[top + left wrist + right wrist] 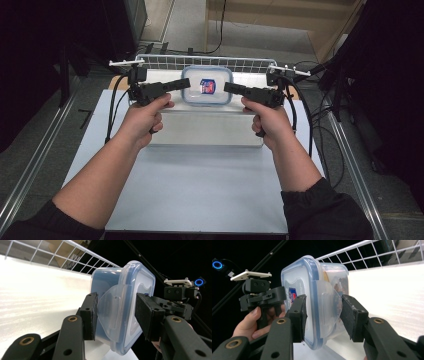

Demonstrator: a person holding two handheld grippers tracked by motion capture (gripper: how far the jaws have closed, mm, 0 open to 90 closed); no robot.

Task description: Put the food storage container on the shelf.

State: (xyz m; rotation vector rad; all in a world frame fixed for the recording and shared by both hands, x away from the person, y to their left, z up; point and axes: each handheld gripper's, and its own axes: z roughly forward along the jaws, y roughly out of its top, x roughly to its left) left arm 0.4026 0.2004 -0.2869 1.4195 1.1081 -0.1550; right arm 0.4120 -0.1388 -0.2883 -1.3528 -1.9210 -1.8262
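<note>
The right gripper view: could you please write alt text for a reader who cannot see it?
Two open black jaws straddle the side latch flap of a clear container with a blue-rimmed lid, on a white surface. Beyond it, a hand holds the left gripper.

Looks like a lab or test room, not a home. I stand at a plain white table (200,190) with a wire rack (200,62) at its far edge. Black drapes (35,50) hang on both sides. Loose cables (325,130) run over a grey floor (30,150); metal rails (355,165) flank the table.
</note>
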